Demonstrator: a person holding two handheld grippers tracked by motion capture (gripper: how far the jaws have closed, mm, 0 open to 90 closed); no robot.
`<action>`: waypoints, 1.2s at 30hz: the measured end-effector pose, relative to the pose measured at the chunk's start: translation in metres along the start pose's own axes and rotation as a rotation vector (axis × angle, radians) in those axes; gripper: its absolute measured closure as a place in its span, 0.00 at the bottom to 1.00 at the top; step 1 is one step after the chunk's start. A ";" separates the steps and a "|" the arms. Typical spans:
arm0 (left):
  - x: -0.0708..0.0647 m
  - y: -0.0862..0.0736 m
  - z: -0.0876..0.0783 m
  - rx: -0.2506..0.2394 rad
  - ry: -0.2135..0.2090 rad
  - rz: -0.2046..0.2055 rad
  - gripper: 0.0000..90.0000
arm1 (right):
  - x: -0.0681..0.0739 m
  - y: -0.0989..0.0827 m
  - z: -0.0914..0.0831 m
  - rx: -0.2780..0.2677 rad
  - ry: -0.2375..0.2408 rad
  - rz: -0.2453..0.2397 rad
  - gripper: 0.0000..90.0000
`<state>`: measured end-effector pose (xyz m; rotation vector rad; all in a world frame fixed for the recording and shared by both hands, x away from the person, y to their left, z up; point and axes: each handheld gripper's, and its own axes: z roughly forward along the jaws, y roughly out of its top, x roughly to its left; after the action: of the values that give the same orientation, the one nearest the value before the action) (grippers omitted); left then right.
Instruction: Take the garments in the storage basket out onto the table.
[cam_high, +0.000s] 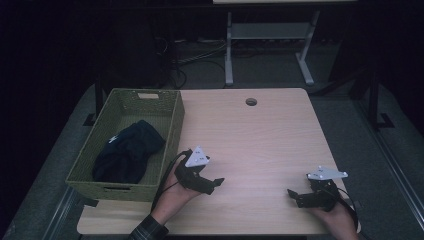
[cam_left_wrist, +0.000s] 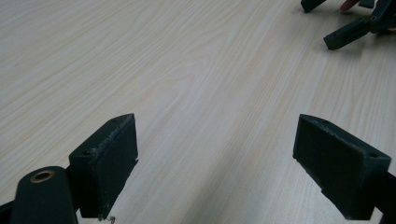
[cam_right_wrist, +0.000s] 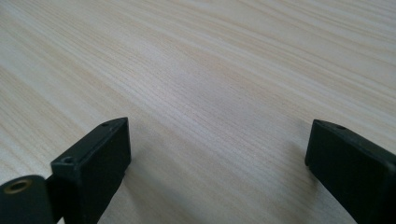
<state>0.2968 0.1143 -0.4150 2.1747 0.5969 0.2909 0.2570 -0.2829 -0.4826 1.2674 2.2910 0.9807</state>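
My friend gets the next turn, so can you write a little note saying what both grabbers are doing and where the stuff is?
Left gripper: open, empty, low over the table beside the basket.
Right gripper: open, empty, near the table's front right edge.
Dark cloth: bunched inside the green basket at the table's left side.
Done: cloth looks put away in the basket.
Left: probably nothing more to pick up on the tabletop.

An olive-green woven basket (cam_high: 172, 120) with a dark navy cloth (cam_high: 127, 152) bearing a small white mark is seen on a pale wood-grain table (cam_high: 260, 135). Both grippers are black, each topped by a light grey plate, and a plaid sleeve (cam_high: 147, 231) is seen.
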 end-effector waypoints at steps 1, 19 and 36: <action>0.000 0.001 -0.001 0.003 -0.002 0.005 0.15 | 0.000 0.000 0.000 0.000 0.000 0.000 0.07; 0.002 0.014 -0.009 0.005 -0.019 0.024 0.15 | 0.000 0.000 0.000 0.000 0.000 0.000 0.07; 0.004 0.025 -0.017 -0.017 -0.036 0.028 0.15 | 0.000 0.000 0.000 0.000 0.001 0.000 0.07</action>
<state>0.3016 0.1149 -0.3846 2.1693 0.5426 0.2699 0.2570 -0.2829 -0.4825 1.2679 2.2920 0.9817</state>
